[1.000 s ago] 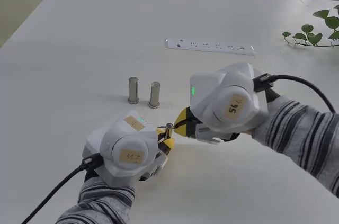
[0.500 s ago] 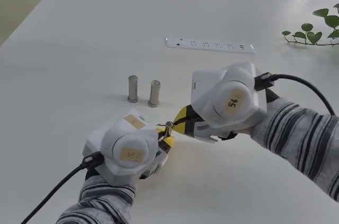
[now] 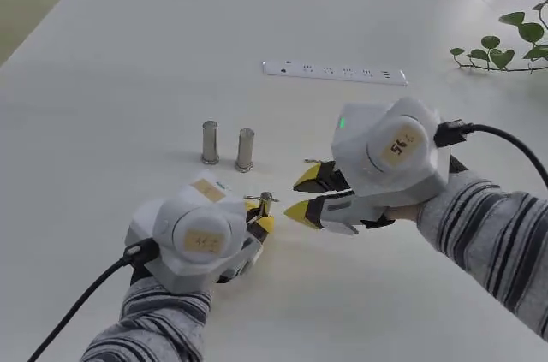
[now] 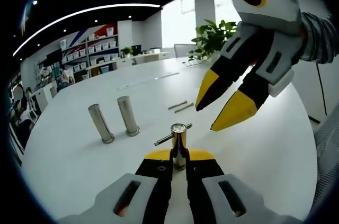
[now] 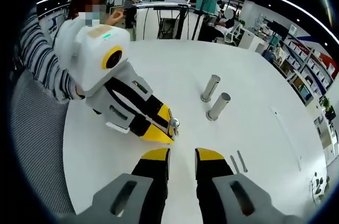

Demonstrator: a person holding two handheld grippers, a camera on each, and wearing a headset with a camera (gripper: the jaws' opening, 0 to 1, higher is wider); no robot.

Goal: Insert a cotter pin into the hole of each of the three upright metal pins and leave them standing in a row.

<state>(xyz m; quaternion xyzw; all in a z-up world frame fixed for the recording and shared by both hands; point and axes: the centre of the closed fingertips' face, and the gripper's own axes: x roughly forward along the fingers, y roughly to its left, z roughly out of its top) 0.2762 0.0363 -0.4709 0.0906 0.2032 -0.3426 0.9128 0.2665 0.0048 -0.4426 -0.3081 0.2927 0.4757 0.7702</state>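
My left gripper (image 3: 260,218) is shut on a short metal pin (image 4: 178,142) held upright just over the table, and a cotter pin (image 4: 168,137) sticks sideways through the hole near its top. My right gripper (image 3: 294,198) hangs open a short way to the right of it, yellow tips pointing at the pin, nothing between them. In the right gripper view its own gripper (image 5: 183,155) faces the left gripper (image 5: 157,124). Two bare metal pins (image 3: 210,141) (image 3: 246,149) stand side by side behind. Two loose cotter pins (image 4: 180,106) lie on the table.
A white power strip (image 3: 334,73) lies across the far part of the white table (image 3: 128,54). A leafy plant (image 3: 505,45) reaches in at the far right. Cables trail from both grippers toward me.
My right gripper has let go at the held pin, opened and drawn back to the right. The cotter pin stays in the pin's hole. The left gripper has hardly moved.
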